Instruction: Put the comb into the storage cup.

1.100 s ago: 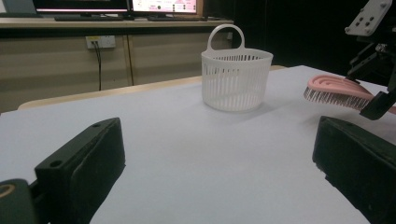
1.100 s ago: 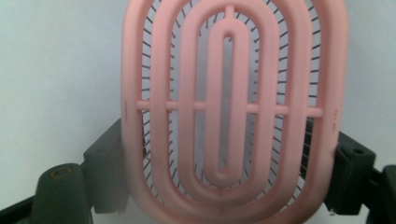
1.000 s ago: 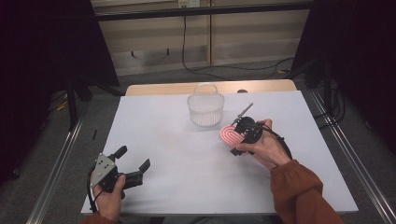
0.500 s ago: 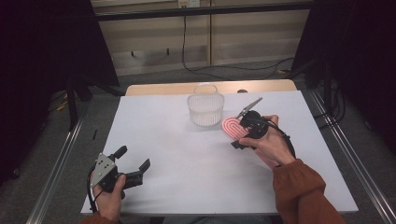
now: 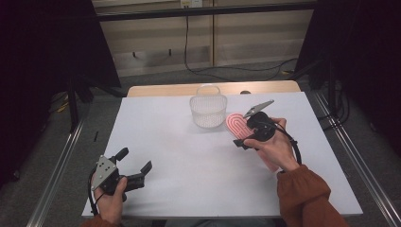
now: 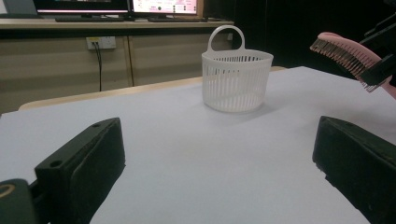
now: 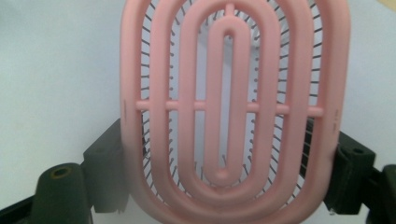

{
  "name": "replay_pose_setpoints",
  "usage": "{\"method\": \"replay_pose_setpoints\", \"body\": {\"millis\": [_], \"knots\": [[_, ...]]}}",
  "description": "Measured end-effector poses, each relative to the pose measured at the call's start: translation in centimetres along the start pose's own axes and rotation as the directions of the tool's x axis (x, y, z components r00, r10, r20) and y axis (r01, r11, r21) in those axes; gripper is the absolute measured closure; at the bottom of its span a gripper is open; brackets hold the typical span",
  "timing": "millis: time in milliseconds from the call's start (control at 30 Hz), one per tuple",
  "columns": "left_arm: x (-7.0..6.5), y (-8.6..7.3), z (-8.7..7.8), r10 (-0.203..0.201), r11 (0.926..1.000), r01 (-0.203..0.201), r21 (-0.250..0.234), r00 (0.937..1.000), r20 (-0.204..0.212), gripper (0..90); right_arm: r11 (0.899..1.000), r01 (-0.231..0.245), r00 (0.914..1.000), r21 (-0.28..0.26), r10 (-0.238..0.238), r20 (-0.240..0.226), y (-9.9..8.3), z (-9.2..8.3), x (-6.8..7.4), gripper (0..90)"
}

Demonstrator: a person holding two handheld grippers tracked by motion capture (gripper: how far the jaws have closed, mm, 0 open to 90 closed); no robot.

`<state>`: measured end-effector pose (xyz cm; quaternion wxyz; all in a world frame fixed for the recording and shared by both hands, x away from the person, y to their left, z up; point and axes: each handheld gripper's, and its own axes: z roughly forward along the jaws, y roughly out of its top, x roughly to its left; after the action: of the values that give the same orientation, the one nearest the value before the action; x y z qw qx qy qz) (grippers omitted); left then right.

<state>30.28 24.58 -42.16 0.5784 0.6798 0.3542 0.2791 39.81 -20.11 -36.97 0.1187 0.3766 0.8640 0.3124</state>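
Your right tongs (image 5: 242, 137) are clamped across the sides of the pink hairbrush (image 5: 235, 124), and you hold it off the white surface (image 5: 198, 161), just to the right of the white basket (image 5: 208, 111). In the right gripper view the brush (image 7: 233, 107) sits squarely between the two black jaws, back toward the camera, bristles pointing away. From the left gripper view you can see the same brush (image 6: 343, 51) raised at about the height of the basket (image 6: 237, 79) rim, bristles slanting down.

This looks like the carrying step: the brush is picked up and on its way to the basket, but not yet over the opening. Next, you need to bring the brush left and up over the rim, clear of the handle arching above the far side, then tip the brush head down so it slides in rather than catching on the rim. Release only once most of it is inside.

Your left tongs (image 5: 135, 165) rest near the front left corner of the surface, jaws spread wide and holding nothing, well apart from the basket.
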Motion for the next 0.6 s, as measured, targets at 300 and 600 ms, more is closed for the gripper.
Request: {"method": "replay_pose_setpoints", "body": {"millis": [300, 600], "knots": [[0.0, 0.0, 0.0, -0.009, 0.9999, 0.009, -0.007, 1.0, 0.003, 2.3, 0.995, -0.016, 0.9997, -0.094, 0.017, 0.018, -0.3, -1.0, 0.1, 19.3], [0.0, 0.0, 0.0, -0.009, 0.9999, 0.01, -0.009, 0.9999, 0.004, 2.3, 0.988, -0.017, 0.9996, -0.15, 0.02, 0.022, -0.6, -1.3, 0.0, 19.3]]}}
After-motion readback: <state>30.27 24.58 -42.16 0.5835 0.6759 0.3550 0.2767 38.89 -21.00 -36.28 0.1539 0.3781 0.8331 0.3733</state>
